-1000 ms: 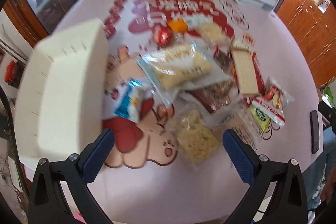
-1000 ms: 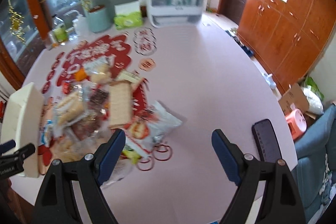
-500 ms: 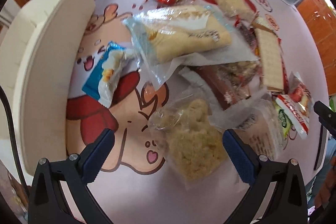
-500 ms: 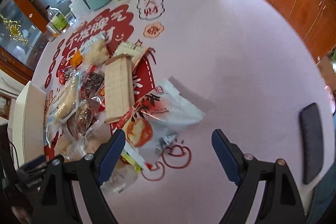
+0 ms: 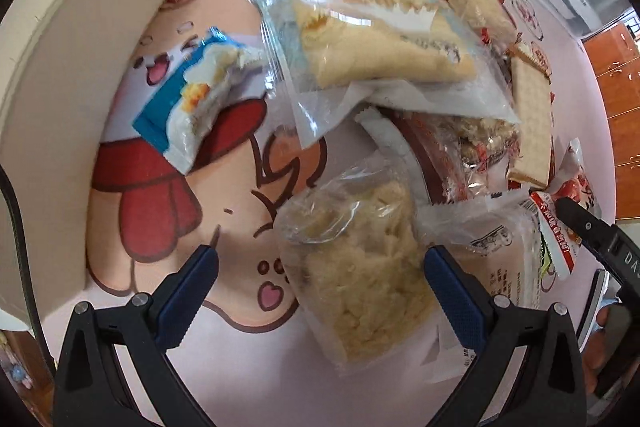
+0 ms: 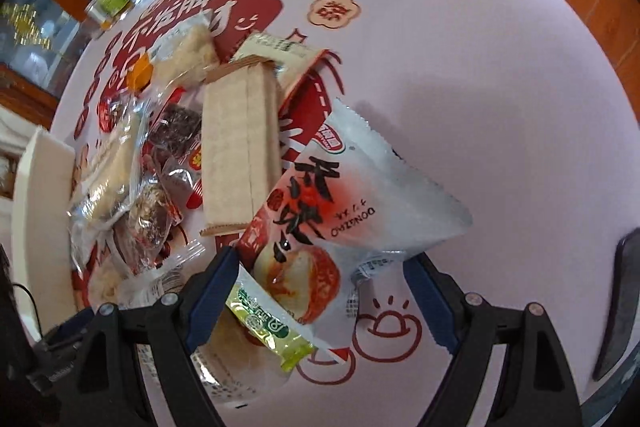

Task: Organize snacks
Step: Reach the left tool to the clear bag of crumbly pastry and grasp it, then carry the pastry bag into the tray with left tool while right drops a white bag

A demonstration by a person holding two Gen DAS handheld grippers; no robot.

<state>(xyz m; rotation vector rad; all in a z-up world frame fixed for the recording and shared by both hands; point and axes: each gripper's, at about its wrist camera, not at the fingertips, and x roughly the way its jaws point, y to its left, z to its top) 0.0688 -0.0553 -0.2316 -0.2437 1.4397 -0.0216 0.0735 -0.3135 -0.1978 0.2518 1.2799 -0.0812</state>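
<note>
Lying on the near part of the table, the clear bag of crumbly yellow snack [image 5: 360, 267] sat between the two blue fingers of the left gripper [image 5: 320, 283], whose claw was wide and held nothing. This bag looked light and soft, with loose slippery film, and its content seemed fragile, so I judge a gentle grip across the full middle to be safer than one on the thin sealed edge. In the right wrist view the white and red packet [image 6: 340, 195] lay partly between the fingers of the right gripper [image 6: 320, 291], also wide and empty; a small green packet [image 6: 268, 327] lay on its near end. The packet looked puffed and smooth, so it may slip if it is taken by a corner.

Further out, a long flat wafer pack [image 6: 240, 147] rested just left of the packet and looked stiff, easy to take across its narrow sides. A large clear bag of pale pastry [image 5: 380, 43] lay far of the crumbly bag, and a blue and white packet [image 5: 192, 103] lay to the left. The cream tray [image 5: 80, 39] stood at the far left edge of the pink table [image 6: 500, 87], with no snack seen in it
</note>
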